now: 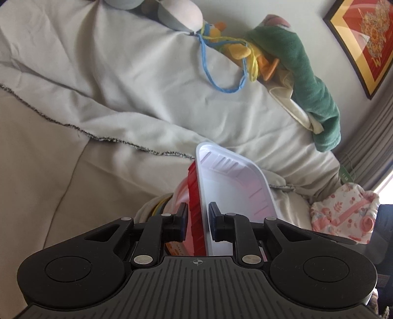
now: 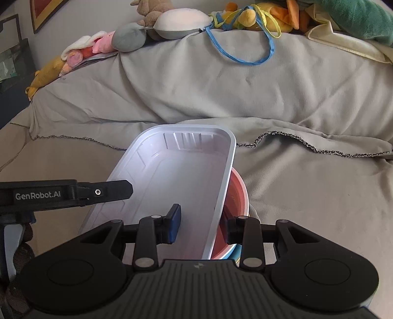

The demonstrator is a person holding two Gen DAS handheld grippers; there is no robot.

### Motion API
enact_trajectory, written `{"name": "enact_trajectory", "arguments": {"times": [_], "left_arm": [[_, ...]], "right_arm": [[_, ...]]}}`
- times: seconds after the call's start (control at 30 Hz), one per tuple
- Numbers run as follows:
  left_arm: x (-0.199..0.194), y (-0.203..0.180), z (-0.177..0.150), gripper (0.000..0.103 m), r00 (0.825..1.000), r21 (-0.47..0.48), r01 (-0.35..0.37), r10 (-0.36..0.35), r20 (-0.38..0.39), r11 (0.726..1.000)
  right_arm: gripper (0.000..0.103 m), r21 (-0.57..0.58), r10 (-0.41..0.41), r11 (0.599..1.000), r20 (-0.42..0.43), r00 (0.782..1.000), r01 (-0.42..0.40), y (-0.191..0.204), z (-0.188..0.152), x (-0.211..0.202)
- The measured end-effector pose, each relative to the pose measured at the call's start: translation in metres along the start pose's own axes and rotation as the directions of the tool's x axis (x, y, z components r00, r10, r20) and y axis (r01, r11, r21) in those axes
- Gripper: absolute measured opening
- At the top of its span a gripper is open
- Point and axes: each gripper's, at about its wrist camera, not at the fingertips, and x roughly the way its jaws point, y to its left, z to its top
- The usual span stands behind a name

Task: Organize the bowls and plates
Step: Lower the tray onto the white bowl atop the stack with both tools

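Observation:
A white rectangular tray with a red outer side [image 1: 233,181] [image 2: 176,176] is held tilted over a stack of bowls: a pink bowl [image 2: 235,196] with a blue one under it. My left gripper [image 1: 198,219] has its fingers on either side of the tray's rim, close to it with small gaps showing. It also shows in the right wrist view as a black arm [image 2: 73,192] at the tray's left edge. My right gripper [image 2: 202,225] straddles the tray's right rim, one finger inside the tray, one outside, jaws wide apart.
Everything rests on a sofa under a grey blanket [image 2: 294,103]. Plush toys [image 2: 181,23] and a blue and yellow cord [image 1: 221,81] lie along the backrest. A green plush [image 1: 307,81] and floral cloth [image 1: 343,211] lie right. A framed picture [image 1: 363,36] hangs behind.

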Motion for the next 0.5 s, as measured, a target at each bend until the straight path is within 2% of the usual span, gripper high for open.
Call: {"name": "enact_trajectory", "arguments": {"times": [0.07,0.2,0.33,0.5], "left_arm": [[0.002,0.001,0.004,0.021,1.0,-0.012,0.018,-0.019,-0.008,1.0],[0.012,-0.006,0.013,0.021,1.0,0.002,0.0,0.0,-0.014,1.0],[0.022,-0.008,0.017,0.02,0.999,-0.004,-0.001,0.001,-0.037,1.0],[0.007,-0.013,0.013,0.02,1.0,0.011,-0.018,0.018,-0.016,1.0]], "right_arm": [[0.033,-0.005,0.007,1.0,0.002,1.0,-0.007,0.003,0.004,0.002],[0.033,-0.014,-0.023,1.0,0.027,0.999,0.023,0.004,0.016,0.003],[0.033,0.018,-0.024,1.0,-0.014,1.0,0.024,-0.006,0.022,0.009],[0.033,0.039,-0.02,0.999,0.004,1.0,0.019,-0.014,0.015,-0.002]]}}
